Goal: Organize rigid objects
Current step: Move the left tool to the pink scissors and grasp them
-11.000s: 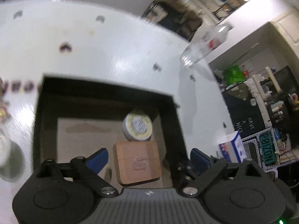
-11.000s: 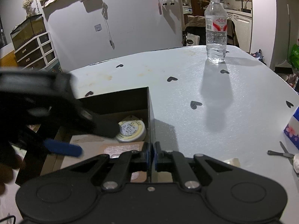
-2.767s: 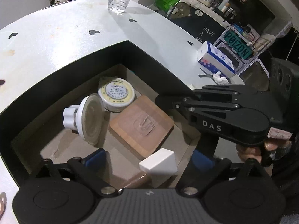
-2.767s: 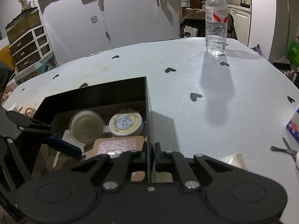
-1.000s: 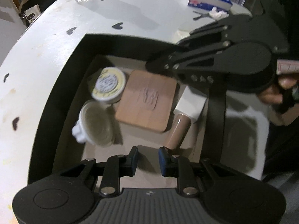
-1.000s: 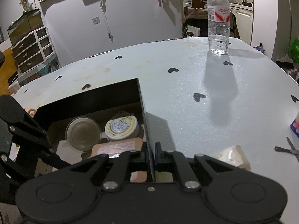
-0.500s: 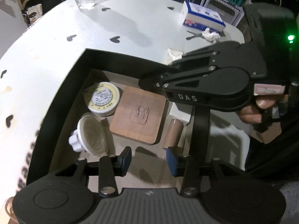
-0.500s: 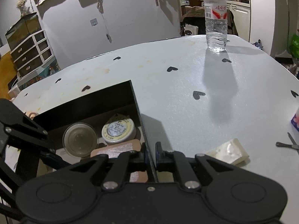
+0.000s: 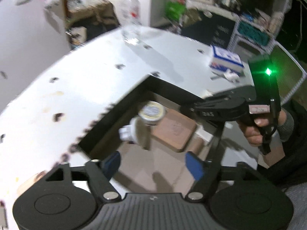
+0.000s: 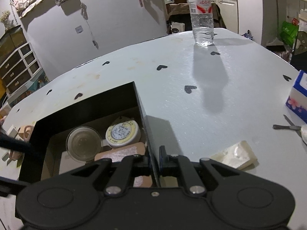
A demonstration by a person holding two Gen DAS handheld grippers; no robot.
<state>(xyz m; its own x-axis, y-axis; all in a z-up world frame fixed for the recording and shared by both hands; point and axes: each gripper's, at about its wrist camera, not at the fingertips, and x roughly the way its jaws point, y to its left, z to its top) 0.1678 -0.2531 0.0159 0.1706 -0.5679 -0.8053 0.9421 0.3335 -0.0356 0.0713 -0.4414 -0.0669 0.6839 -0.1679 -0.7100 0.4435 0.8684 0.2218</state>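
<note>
A black open box (image 10: 86,103) stands on the white table. Inside lie a round yellow-rimmed tin (image 10: 122,133), a clear round lid with a white knob (image 10: 83,146) and a flat wooden block (image 10: 122,154). The left wrist view shows the same tin (image 9: 152,112), knob piece (image 9: 127,133) and block (image 9: 173,131), blurred. My right gripper (image 10: 154,159) is shut on the box's right wall. It also appears in the left wrist view (image 9: 220,111). My left gripper (image 9: 152,163) is open and empty above the box's near end.
A water bottle (image 10: 201,13) stands at the far side of the table. A tissue box (image 10: 297,97), a small metal tool (image 10: 285,127) and a pale wedge-shaped piece (image 10: 234,155) lie to the right. Small items lie left of the box (image 10: 25,132).
My left gripper has opened wide and pulled back and up from the box, tilting toward the far table. The right gripper keeps its hold on the box wall.
</note>
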